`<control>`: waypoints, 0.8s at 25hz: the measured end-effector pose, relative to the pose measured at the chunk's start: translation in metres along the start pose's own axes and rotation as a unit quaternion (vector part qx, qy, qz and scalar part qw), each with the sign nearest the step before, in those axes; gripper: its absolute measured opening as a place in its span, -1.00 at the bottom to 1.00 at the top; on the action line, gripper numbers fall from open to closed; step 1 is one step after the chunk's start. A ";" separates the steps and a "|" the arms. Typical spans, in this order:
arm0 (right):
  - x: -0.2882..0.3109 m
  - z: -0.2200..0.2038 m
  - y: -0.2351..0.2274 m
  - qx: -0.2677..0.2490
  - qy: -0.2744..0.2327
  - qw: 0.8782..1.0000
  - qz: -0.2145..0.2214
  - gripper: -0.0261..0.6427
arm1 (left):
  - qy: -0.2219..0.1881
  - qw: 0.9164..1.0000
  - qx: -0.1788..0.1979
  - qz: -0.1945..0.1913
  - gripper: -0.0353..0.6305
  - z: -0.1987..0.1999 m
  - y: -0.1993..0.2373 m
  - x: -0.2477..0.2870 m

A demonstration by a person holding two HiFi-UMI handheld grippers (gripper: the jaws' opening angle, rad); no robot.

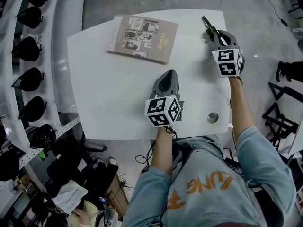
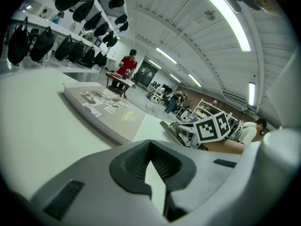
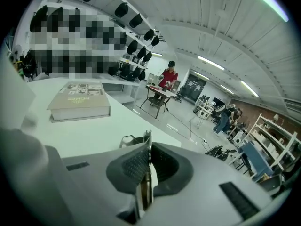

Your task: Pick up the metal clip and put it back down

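Right gripper view: metal clip (image 3: 144, 189) between jaws

Left tool (image 1: 170, 74) closed, empty, arm bent close; right tool (image 1: 213, 33) outstretched, clamped on metal clip (image 3: 147, 141).

Book cover (image 1: 143, 38): "HOMES" (small, rotated print).

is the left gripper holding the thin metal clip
No, the thin metal clip is clamped in the right gripper, while the left gripper holds nothing.
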State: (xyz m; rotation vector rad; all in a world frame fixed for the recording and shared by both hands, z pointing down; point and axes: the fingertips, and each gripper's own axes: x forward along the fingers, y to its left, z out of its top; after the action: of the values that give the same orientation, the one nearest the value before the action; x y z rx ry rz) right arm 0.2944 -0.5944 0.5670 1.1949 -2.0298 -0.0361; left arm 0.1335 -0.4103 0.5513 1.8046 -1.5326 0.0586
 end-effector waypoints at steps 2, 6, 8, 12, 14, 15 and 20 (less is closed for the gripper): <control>-0.007 0.000 0.003 0.006 0.001 1.000 0.000 -0.83 | -0.006 1.000 0.001 0.000 -0.87 0.003 0.001 -0.007; -0.022 0.006 0.013 0.025 -0.008 1.000 -0.001 -0.83 | -0.020 1.000 -0.005 0.006 -0.87 0.006 0.010 -0.024; -0.031 0.007 0.018 0.046 -0.011 0.999 -0.001 -0.83 | -0.026 1.000 -0.010 0.011 -0.87 0.006 0.014 -0.034; -0.049 0.015 0.033 0.078 -0.022 0.997 -0.001 -0.83 | -0.040 0.999 -0.009 0.014 -0.87 0.010 0.025 -0.055; -0.058 0.022 0.045 0.084 -0.028 0.996 0.003 -0.83 | -0.046 0.999 -0.015 0.021 -0.87 0.011 0.036 -0.068; -0.062 0.026 0.051 0.087 -0.031 0.996 0.005 -0.83 | -0.050 0.998 -0.017 0.025 -0.87 0.012 0.041 -0.075; -0.083 0.047 0.089 0.085 -0.042 0.995 0.013 -0.83 | -0.068 0.997 -0.028 0.040 -0.87 0.016 0.068 -0.111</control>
State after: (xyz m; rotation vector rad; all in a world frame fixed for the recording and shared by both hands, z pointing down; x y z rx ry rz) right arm 0.2219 -0.4972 0.5182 1.2900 -2.1574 0.1018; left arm 0.0370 -0.3275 0.5208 1.7334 -1.6846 -0.0683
